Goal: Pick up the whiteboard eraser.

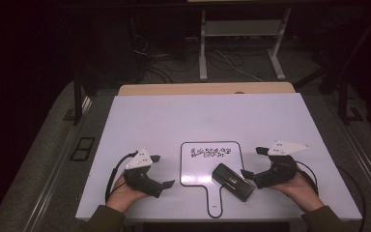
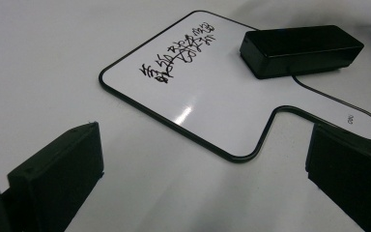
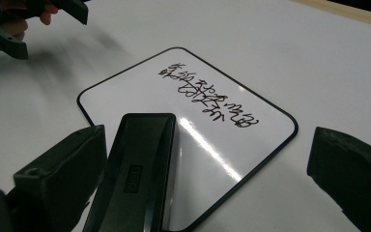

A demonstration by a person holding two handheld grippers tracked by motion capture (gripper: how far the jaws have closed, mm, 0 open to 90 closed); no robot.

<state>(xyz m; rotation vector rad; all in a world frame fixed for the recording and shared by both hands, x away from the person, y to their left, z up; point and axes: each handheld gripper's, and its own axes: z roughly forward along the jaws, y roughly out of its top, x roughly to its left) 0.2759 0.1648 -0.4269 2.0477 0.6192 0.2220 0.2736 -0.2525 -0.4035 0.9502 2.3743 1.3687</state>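
My right claw [image 1: 249, 162] is spread wide, empty, with the black eraser [image 1: 232, 181] just to its left, 1 jaw right beside the eraser's near-right end. The eraser lies on the near right part of the small whiteboard [image 1: 198, 169], below the scribbled writing [image 1: 211, 153]. My left claw [image 1: 162, 170] gapes empty too, left of the whiteboard on the white table [image 1: 174, 116].

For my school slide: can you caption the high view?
Two open tools flank a scribbled whiteboard and black eraser.
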